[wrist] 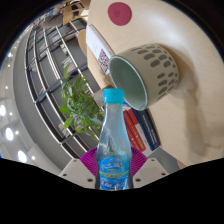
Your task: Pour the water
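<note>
1. Starting at the jaws: the gripper is pinching a clear plastic water bottle between its two fingers. You can see a purple pad peeking out beside the bottle's side, so both fingers look pressed onto it, not just hanging around it.

2. The bottle is sitting upright relative to the fingers, and its light blue cap is looking very much on. So I'm guessing nothing is getting poured yet, unless that cap is already loose, which I can't tell from here.

3. Just beyond the cap, the mug is showing up, a green-grey one with pale oval spots, its mouth facing the bottle top. It's resting on the white table, away from the table's edges as far as I can see.

4. Close by the mug, some books with red and dark spines are lying on the table, and a small leafy plant is standing off to the bottle's other side.

5. Further out, a pink round thing is sitting towards the far side of the table. No idea what it is.

6. Progress-wise: bottle grabbed and lined up with the mug, that bit's looking done. Uncapping (if needed), tipping and the actual pour are all looking like they're left to do.
</note>
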Demonstrator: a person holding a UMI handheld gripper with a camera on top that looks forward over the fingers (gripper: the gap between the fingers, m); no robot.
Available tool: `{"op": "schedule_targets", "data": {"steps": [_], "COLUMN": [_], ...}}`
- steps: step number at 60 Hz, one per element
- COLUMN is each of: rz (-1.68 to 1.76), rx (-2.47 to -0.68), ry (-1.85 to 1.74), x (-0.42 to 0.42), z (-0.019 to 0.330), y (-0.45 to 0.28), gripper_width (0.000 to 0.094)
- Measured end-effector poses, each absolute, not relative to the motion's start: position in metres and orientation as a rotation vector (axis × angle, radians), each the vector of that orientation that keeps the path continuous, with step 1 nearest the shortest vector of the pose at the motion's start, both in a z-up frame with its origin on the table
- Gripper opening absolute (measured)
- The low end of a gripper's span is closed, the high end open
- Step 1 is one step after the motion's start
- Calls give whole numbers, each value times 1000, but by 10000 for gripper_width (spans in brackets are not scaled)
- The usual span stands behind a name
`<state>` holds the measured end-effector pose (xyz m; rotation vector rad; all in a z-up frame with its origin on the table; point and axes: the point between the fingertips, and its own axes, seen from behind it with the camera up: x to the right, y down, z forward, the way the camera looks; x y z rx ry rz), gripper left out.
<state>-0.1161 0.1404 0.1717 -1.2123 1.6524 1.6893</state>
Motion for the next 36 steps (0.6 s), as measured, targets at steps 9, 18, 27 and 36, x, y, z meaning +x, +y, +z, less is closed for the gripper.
{"op": "schedule_targets", "data": {"steps": [9,18,27,36], "rz": [1460,1066,681,294], "rx": [-1425,-1551,-1596,-1638], "ry": [1360,935,566,225], "x": [-102,-59,-11,34], "z": [191,244,288,294], "y": [132,129,125,125], "gripper_width": [395,393,393,392]}}
